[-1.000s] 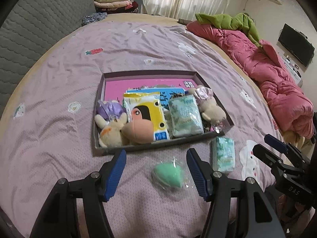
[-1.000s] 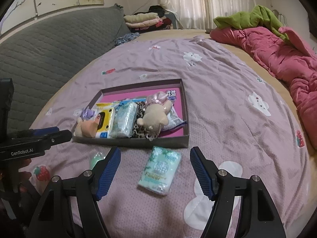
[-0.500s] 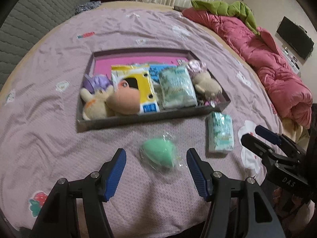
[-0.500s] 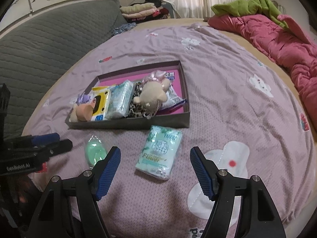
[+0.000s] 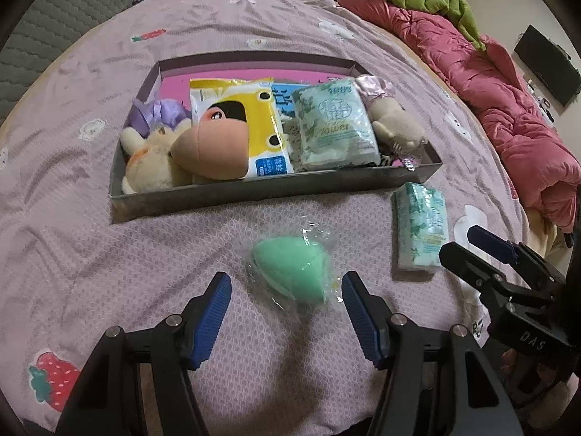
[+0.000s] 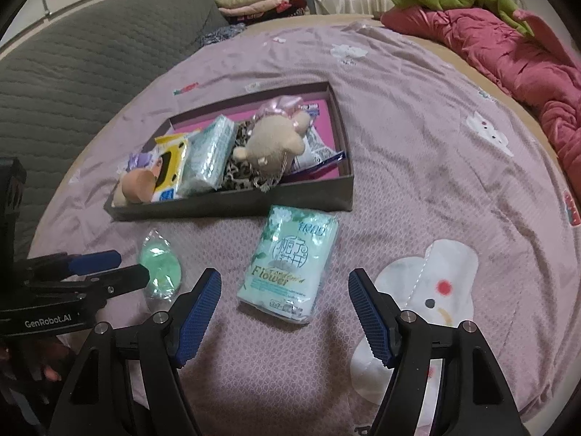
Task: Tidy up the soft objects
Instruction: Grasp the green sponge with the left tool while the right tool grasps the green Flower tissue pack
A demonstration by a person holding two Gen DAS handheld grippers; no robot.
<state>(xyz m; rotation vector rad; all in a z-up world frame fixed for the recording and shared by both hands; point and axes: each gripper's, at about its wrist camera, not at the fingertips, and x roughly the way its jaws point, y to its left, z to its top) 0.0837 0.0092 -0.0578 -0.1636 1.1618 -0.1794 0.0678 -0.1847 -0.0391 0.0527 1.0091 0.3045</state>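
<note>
Left gripper (image 5: 287,290): fingers spread wide, empty, low over the bed (image 5: 72,254). Green makeup sponge (image 5: 290,272) in clear wrap lies on the purple bedspread between the two blue pads, nearer the right-hand pad, touching neither as far as the view shows.

Right gripper (image 6: 285,309): fingers spread wide, empty. Tissue pack (image 6: 288,267), pale green, printed "Flower", lies flat on the bed between and just ahead of the pads, long axis toward 12 to 1 o'clock; its far end sits just short of the tray wall.

In the right wrist view the sponge is at 9 o'clock of the tissue pack, partly behind the left gripper's finger tip. In the left wrist view the tissue pack is at 2 o'clock of the sponge, with the right gripper's fingers just beside its near end.

Shallow dark tray (image 5: 254,192) with pink floor, at 12 o'clock of both loose items. Contents, left to right in the left wrist view: cream plush toy with purple bow (image 5: 152,160), peach sponge (image 5: 212,150) resting on a yellow wet-wipe pack (image 5: 250,116), second tissue pack (image 5: 334,127), beige plush bear (image 5: 395,127).

Pink quilt (image 5: 508,109) with green cloth (image 5: 428,0) at 1 to 2 o'clock, well apart from the tray
</note>
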